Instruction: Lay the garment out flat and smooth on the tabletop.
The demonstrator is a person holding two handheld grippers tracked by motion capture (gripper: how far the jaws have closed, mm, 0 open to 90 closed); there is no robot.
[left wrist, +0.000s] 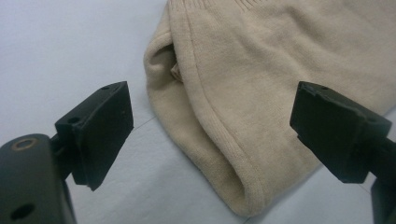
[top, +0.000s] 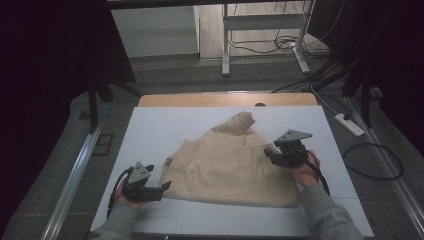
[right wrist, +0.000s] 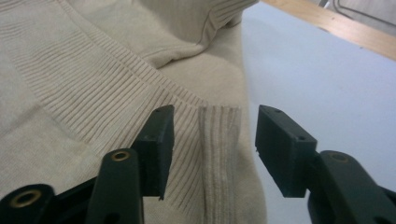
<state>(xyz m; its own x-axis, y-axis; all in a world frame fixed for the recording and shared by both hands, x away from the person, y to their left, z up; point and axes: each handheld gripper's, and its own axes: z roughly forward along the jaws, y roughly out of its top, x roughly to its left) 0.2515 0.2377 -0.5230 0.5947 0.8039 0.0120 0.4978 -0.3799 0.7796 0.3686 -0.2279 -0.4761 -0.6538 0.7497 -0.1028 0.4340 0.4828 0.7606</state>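
Ribbed cuff (right wrist: 219, 154) between right jaws

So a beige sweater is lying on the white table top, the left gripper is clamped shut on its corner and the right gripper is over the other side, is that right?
Not quite. The left gripper is not clamped: the left gripper view shows its jaws standing wide open, with the corner of the beige sweater between them, untouched. The rest holds: the sweater lies on the white table top, and the right gripper is over its other side.

No legible text, label, brand, number or sign appears on any surface. The beige sweater (top: 231, 167) carries no readable tag, and the white table top (top: 150, 130) beneath it bears no markings.
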